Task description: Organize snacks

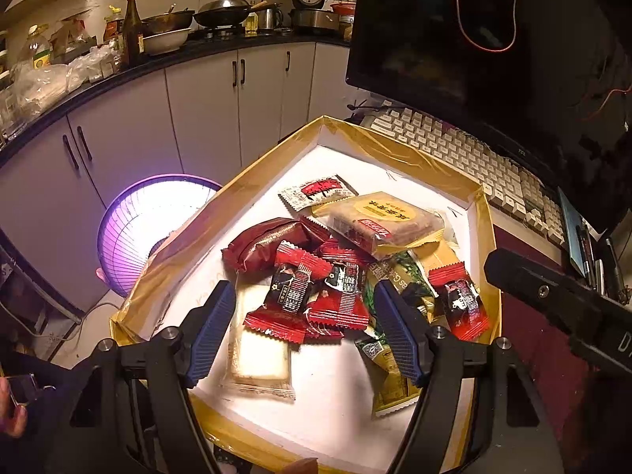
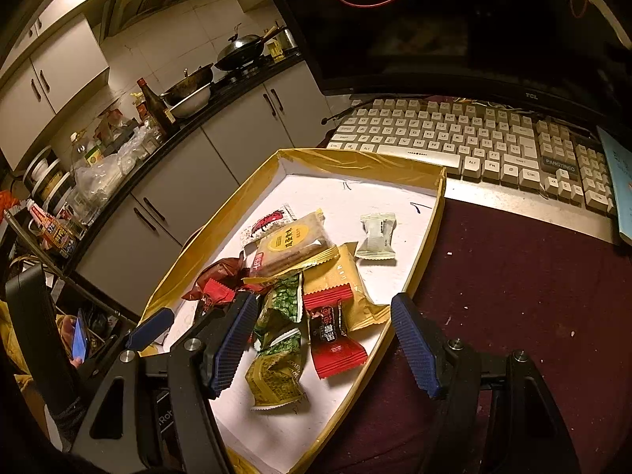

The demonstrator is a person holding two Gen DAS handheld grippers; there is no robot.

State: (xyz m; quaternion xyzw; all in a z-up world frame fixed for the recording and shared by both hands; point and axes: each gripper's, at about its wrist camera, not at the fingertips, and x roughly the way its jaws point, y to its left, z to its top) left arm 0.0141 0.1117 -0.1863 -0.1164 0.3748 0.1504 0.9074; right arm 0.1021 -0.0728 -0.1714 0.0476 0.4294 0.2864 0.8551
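A shallow box with a gold rim [image 1: 252, 170] and a white floor holds a heap of wrapped snacks. In the left wrist view my left gripper [image 1: 306, 331] hangs open above red candy wrappers [image 1: 300, 292] and a pale clear-wrapped biscuit [image 1: 260, 355], touching nothing. Behind them lie a dark red packet [image 1: 264, 245] and a clear-wrapped cake with a yellow label [image 1: 387, 221]. In the right wrist view my right gripper [image 2: 324, 341] is open over a red candy [image 2: 333, 339] and green packets [image 2: 280, 304], near the box rim [image 2: 355, 158]. A small white candy [image 2: 377, 237] lies apart.
A beige keyboard [image 2: 454, 138] and a dark monitor [image 2: 474, 19] stand behind the box on a maroon cloth [image 2: 513, 276]. A blue book [image 2: 620, 181] lies at the right. A glowing purple heater [image 1: 150, 229] stands on the floor before the kitchen cabinets [image 1: 197, 98].
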